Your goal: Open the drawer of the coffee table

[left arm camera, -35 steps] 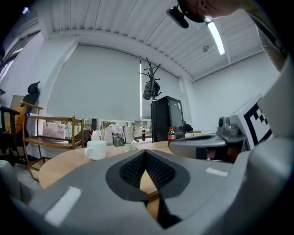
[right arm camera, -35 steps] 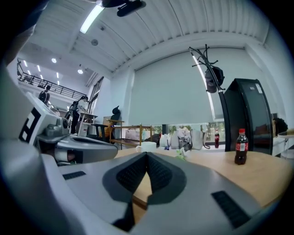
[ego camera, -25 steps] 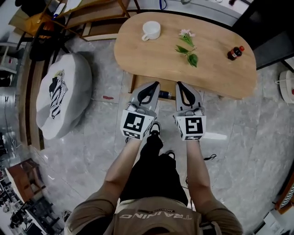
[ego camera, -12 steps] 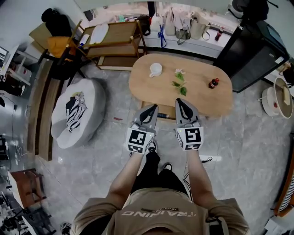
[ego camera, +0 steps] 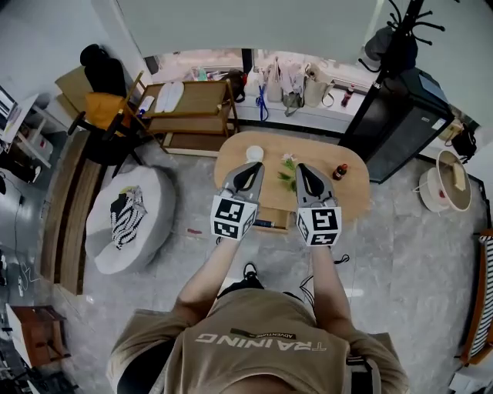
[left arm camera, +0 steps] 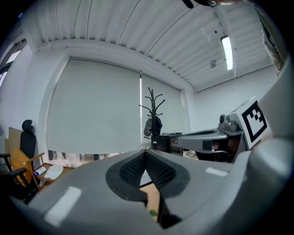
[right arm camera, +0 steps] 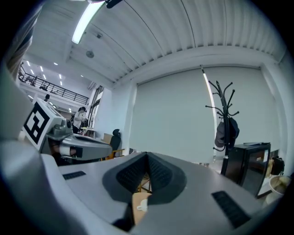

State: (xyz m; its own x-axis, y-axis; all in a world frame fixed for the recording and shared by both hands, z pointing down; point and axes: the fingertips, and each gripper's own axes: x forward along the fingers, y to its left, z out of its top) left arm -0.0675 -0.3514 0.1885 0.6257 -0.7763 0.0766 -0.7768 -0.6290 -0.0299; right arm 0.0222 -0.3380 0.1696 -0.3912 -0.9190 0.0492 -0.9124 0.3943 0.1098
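Near field, head view: my tan shirt (ego camera: 258, 342) fills 6 o'clock, and both forearms reach toward 12.

The left tool (ego camera: 255, 166) and right tool (ego camera: 301, 167) are held side by side, pointing level, well above the floor (ego camera: 400, 254). Their marker cubes (ego camera: 233, 217) face me.

- Left gripper view: the ribbed pads (left arm camera: 161, 172) meet at the tips with nothing between them. Clenched, empty.
- Right gripper view: same reading. The pads (right arm camera: 158, 172) are closed tip to tip, nothing gripped.

Neither tool touches anything.

Below the tools, at 12 o'clock, is the coffee table with its oval wooden worktop (ego camera: 350, 196). The drawer (ego camera: 279, 218) shows under the near edge, between the two marker cubes, standing out past the edge toward me. A small dark item (ego camera: 263, 223) lies at its 9 o'clock side; I cannot tell what it is.

On the worktop:
- a white cup (ego camera: 254, 153) at the 11 o'clock end
- a green sprig (ego camera: 287, 177) mid-top, between the tools
- a small dark bottle (ego camera: 340, 171) with a red cap, toward 2 o'clock

Further out:
- a pale round pouf (ego camera: 127, 219) with a black-and-white print, on the floor at 9 o'clock, well apart from the table
- a wooden trolley (ego camera: 189, 104) at 11 o'clock, beyond the worktop
- a black cabinet (ego camera: 389, 127) at 1 o'clock
- a dark coat stand (ego camera: 408, 23) behind the cabinet, against the pale blind
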